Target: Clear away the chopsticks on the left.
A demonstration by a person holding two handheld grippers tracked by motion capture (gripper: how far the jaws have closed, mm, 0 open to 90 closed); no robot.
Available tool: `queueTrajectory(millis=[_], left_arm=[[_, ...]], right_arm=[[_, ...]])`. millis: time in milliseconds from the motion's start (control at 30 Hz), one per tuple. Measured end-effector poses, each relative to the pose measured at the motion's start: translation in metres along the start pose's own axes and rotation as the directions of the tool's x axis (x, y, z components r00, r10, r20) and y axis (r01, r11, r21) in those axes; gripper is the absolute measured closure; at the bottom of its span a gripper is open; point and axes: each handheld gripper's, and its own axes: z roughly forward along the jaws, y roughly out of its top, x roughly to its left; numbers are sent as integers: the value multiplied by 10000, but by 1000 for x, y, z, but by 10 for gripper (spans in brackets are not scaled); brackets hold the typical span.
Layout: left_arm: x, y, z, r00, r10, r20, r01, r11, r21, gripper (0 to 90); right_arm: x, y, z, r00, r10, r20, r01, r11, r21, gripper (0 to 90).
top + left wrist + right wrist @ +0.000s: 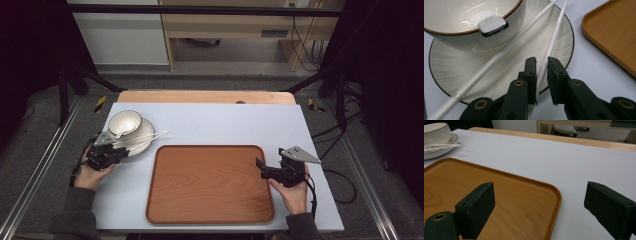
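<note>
thin white chopstick [549, 50] w/ glossy sheen

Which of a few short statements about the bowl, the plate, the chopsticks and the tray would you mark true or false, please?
1. The bowl sits on the plate. True.
2. Both chopsticks lie on the tray. False: they lie across the plate, and the tray has nothing on it.
3. The left gripper has one chopstick between its jaws. True.
4. The right gripper holds the other chopstick. False: its jaws stand wide open at the tray's right edge, with nothing between them.
5. The tray is to the left of the plate in the high view. False: it is to the right.
</note>
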Motion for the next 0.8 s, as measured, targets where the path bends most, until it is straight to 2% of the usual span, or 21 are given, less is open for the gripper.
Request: queueTrajectory(millis=[233,400,433,467,533,567,600,667,800], left_arm=[[-3,1,0,10000,-39,21,39,10000,77,837],[-3,3,1,9998,-140,-130,142,9998,115,827],[-3,4,2,9994,-330,-72,331,9995,25,777],[-3,4,2,9994,-330,-72,331,9995,25,755],[-3,8,5,9972,-746,-48,745,9971,-172,754],[-3,8,5,9972,-746,-48,745,9971,-172,760],[-2,10,9,9940,-1091,15,1091,9936,-304,768],[-2,11,11,9929,-1187,86,1189,9924,-320,768],[-2,10,21,9931,-1173,-52,1173,9931,-11,783]], right_arm=[[0,0,1,10000,-2,3,2,10000,27,98],[0,0,1,10000,-7,-5,7,10000,16,98],[0,0,1,10000,10,4,-10,10000,24,98],[0,0,0,10000,32,-12,-32,10000,35,98],[0,0,0,10000,43,-1,-43,10000,33,98],[0,0,0,10000,43,-1,-43,10000,33,98],[0,0,0,10000,53,-1,-53,10000,12,98],[0,0,0,10000,57,-8,-57,10000,18,98],[-1,0,0,10000,73,-22,-73,10000,8,98]])
